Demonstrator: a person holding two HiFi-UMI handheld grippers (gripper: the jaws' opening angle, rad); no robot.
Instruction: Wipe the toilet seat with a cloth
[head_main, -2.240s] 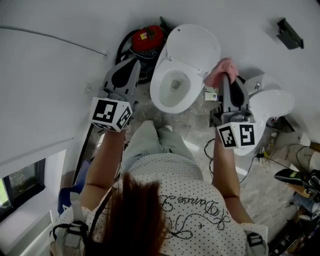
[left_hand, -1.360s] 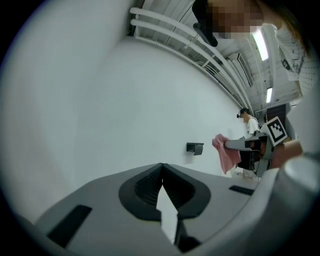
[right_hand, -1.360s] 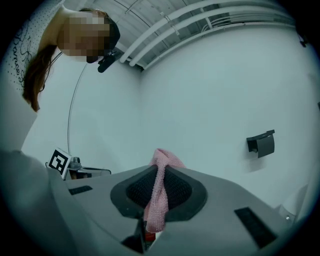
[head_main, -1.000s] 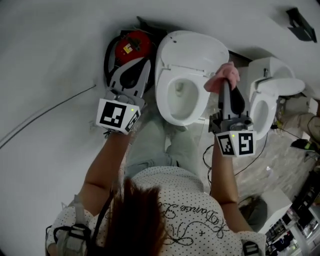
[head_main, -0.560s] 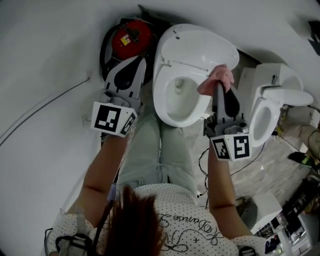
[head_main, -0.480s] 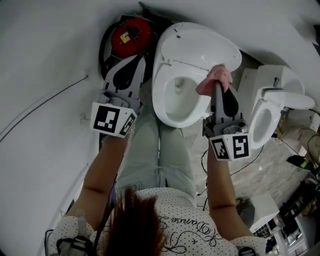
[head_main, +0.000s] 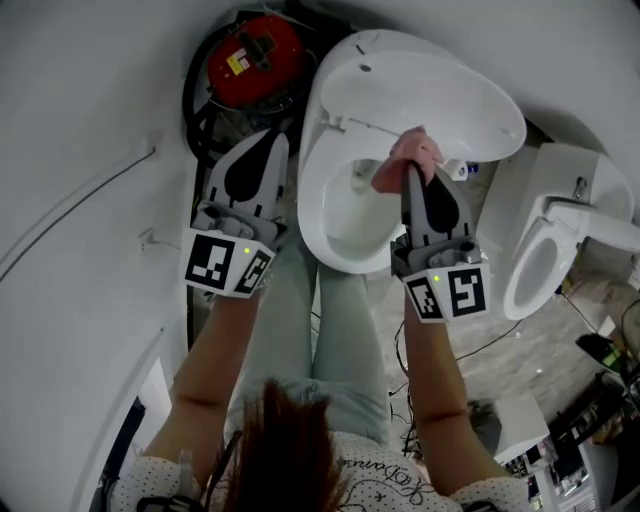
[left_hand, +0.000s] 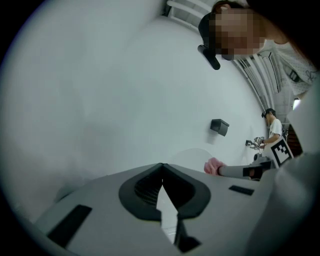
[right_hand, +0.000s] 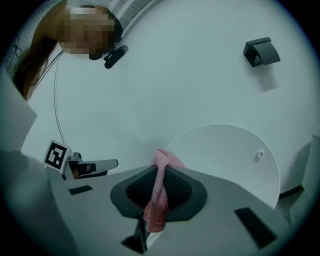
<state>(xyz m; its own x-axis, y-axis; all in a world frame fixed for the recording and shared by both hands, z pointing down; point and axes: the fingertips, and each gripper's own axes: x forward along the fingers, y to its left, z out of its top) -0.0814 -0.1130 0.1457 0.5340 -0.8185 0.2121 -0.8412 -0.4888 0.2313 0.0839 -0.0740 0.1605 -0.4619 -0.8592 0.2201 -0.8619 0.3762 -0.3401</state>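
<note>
The grey two-jaw right gripper (head_main: 408, 172) is clamped on a small pink knitted cloth (head_main: 404, 153). In the right gripper view only a narrow twisted strip of it (right_hand: 158, 196) runs down between the jaws, with a bunched tuft poking past the tips. That tuft hangs over the far right part of the white oval toilet seat (head_main: 312, 205), close to the hinge of the raised white lid (head_main: 455, 95). I cannot tell whether it is touching the seat yet. The thin hold worries me most: I would guess that dragging across the seat could tug the strip free, and the cloth would then fall straight into the open bowl (head_main: 352, 190) beside it. With so little fabric ahead of the tips, pressing down hard could also put bare jaw on the seat, scraping it rather than wiping. A sweep too far back may knock the lid. The grey left gripper (head_main: 270, 142) has its jaws together on nothing and hangs just beside the toilet's left edge, near a red round canister (head_main: 245, 55), where it could catch.
</note>
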